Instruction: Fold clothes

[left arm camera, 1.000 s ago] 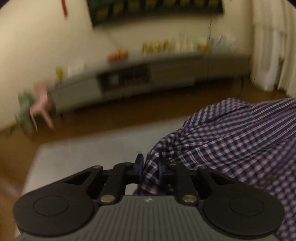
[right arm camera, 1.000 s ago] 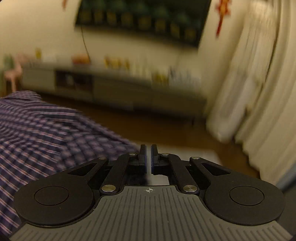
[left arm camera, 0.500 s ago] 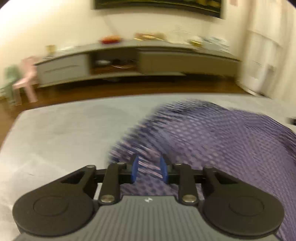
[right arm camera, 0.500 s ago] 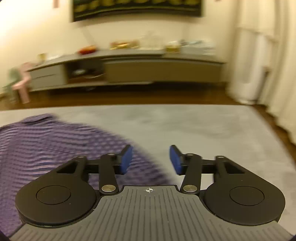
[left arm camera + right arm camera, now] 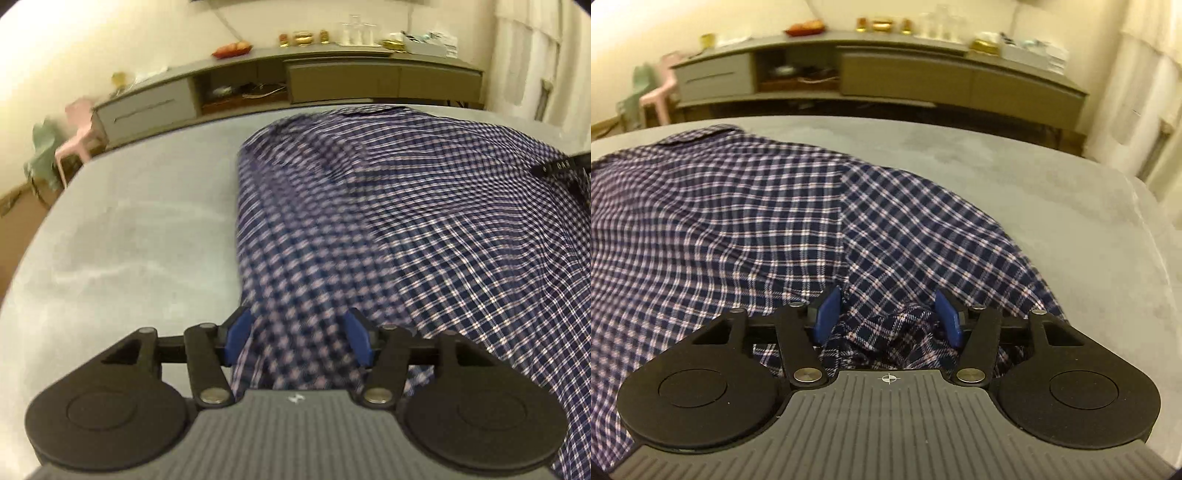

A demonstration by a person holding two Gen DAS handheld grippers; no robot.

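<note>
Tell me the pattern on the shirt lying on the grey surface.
The shirt has a navy check with white and pinkish lines, sharpest in the right wrist view.

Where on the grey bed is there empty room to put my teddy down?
Bare grey bed lies left of the checked shirt, and again right of it toward the curtain. The middle is crowded: shirt everywhere, bunched between both grippers' opening fingers.
</note>
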